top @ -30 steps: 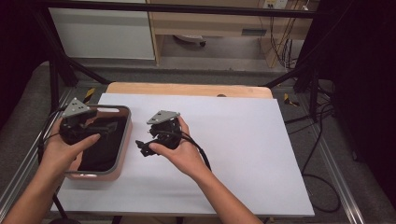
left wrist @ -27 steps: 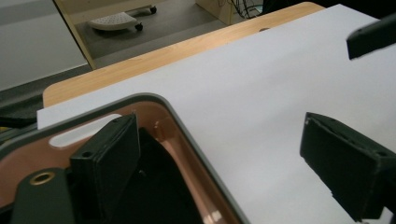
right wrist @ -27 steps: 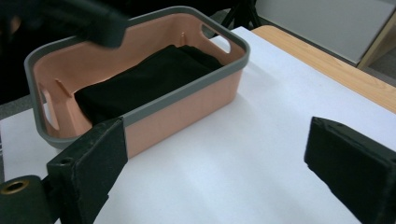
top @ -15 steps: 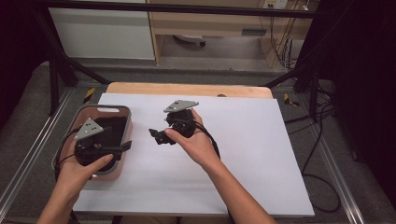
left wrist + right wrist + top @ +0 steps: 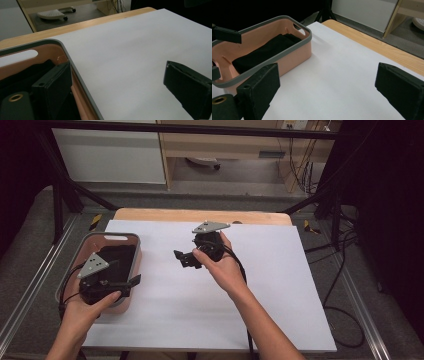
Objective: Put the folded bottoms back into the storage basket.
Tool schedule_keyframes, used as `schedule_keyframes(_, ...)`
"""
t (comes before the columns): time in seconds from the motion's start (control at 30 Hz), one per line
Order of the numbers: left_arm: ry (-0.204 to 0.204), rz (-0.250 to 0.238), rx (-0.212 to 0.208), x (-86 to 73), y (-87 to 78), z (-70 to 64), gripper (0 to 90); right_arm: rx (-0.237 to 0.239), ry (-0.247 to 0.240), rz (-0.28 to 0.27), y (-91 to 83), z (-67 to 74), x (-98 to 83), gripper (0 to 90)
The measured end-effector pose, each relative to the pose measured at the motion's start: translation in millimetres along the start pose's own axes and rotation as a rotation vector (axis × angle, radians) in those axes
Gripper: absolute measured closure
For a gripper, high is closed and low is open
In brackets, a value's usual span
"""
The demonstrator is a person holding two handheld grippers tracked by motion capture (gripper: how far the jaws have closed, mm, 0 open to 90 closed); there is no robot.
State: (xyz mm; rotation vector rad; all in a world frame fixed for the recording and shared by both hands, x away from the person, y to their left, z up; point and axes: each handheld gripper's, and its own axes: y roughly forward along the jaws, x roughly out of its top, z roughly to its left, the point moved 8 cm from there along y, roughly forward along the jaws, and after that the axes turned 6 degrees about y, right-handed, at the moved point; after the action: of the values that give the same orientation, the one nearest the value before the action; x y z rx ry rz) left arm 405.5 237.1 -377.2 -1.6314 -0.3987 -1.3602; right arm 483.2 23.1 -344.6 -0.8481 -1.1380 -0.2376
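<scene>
Seen from above, the left gripper (image 5: 131, 281) hovers over the near end of a pink basket (image 5: 99, 240) holding a black cloth (image 5: 120, 256), while the right gripper (image 5: 181, 259) hangs above the white table sheet (image 5: 280, 285). The left gripper view shows its jaws spread wide, having just been opening, one inside the basket (image 5: 77, 82), nothing gripped. The right gripper view shows jaws wide apart and empty, basket (image 5: 294, 53) and cloth (image 5: 264, 51) beyond.

White sheet (image 5: 200, 290) over a wooden table (image 5: 165, 215) — pale cabinet (image 5: 110, 155) and loose cables (image 5: 345, 265) beyond
</scene>
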Motion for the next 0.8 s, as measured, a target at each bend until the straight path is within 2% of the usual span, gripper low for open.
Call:
schedule_keyframes(0.23, -0.01, -0.022, 0.006, -4.0, -2.3, 3.8, 7.6, -0.011, -0.006, -0.015, -13.0, -9.9, -2.0, 5.7)
schedule_keyframes(0.8, -0.013, -0.01, -0.001, -13.6, 0.8, 2.9, 7.0, -0.072, 0.03, -0.068, -56.0, -46.4, -9.9, 5.5)
